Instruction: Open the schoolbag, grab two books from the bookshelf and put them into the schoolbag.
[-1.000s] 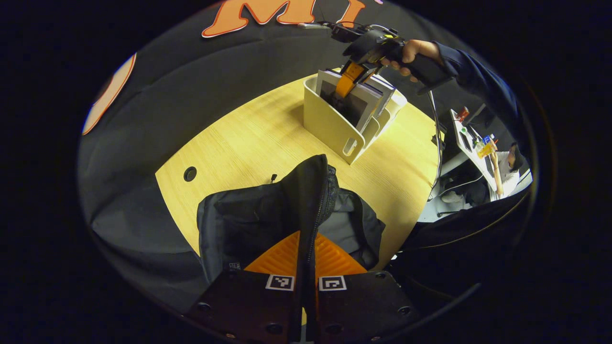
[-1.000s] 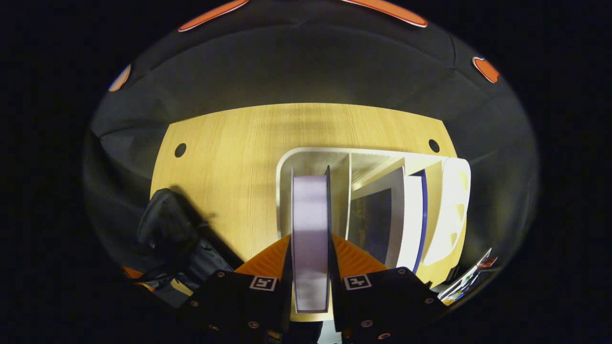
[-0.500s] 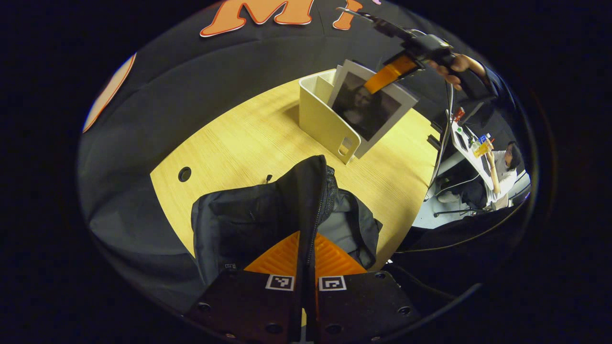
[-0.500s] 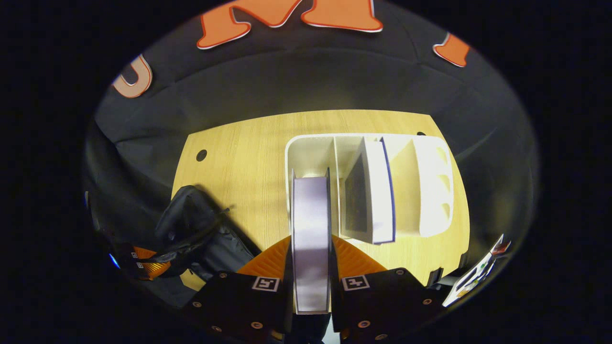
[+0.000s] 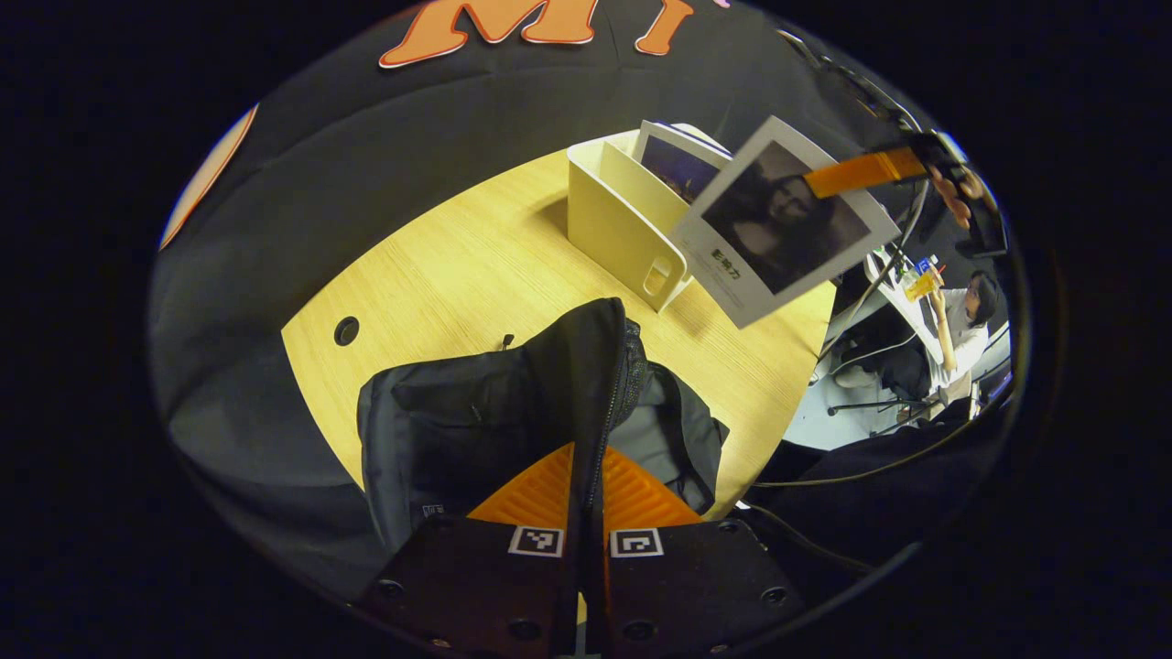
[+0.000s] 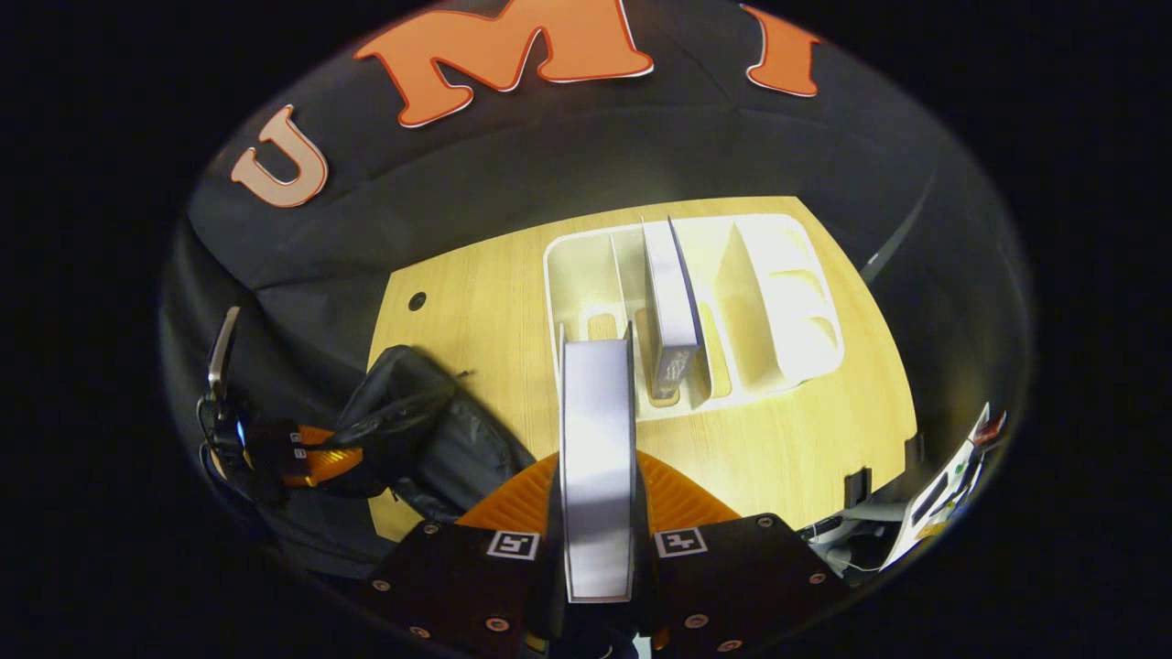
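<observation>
1. The right gripper [image 6: 595, 513] clamps a book [image 6: 597, 458] between both orange fingers, holding it in the air above the wooden table [image 6: 494, 311], clear of the cream bookshelf [image 6: 787, 302].
2. In the left gripper view, that book [image 5: 778, 220] hangs tilted just beside the bookshelf [image 5: 613, 224], its portrait cover facing the camera.
3. A second book [image 6: 668, 302] stands upright in a middle compartment of the bookshelf.
4. The left gripper [image 5: 586, 499] is closed on the zipper edge of the black schoolbag [image 5: 476, 421], which sits on the table near the bookshelf, its flap held upright.
</observation>
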The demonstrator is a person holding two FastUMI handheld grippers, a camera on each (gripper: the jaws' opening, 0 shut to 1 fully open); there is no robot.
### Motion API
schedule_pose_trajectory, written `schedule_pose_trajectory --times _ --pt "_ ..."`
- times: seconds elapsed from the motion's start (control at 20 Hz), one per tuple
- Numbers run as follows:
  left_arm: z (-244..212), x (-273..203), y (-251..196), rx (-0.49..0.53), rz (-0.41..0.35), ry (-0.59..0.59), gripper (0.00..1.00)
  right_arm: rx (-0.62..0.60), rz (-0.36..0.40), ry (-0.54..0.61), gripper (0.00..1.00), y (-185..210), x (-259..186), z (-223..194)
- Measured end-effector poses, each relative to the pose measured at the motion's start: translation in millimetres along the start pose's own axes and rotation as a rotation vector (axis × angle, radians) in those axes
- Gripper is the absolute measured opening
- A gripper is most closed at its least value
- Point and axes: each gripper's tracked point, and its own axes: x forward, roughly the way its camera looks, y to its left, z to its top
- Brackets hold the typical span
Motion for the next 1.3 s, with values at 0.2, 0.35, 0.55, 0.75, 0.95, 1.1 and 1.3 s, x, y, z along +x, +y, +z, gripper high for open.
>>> schedule_pose_trajectory --times 0.2,0.35,0.55,0.75,0.95,1.1,1.3 --pt "0 -2 2 0.007 0.013 0.002 0.05 0.076 0.043 -0.020 0.31 -4 -14 -37" --pt "5 -7 1 0.021 0.019 0.007 0.05 0.140 0.123 -0.040 0.30 4 -22 -52" --pt "12 -8 3 0.031 0.031 0.016 0.05 0.191 0.211 -0.065 0.30 14 -22 -68" --pt "13 -10 4 0.030 0.045 0.024 0.05 0.211 0.262 -0.081 0.30 32 -5 -83" --pt "26 -15 0 0.018 0.058 0.001 0.05 0.210 0.354 -0.089 0.30 61 7 -91" --pt "32 -19 2 -0.004 0.065 -0.011 0.05 0.228 0.407 -0.100 0.30 80 23 -89" --pt "32 -21 1 -0.032 0.065 -0.024 0.05 0.303 0.485 -0.099 0.30 107 55 -90"
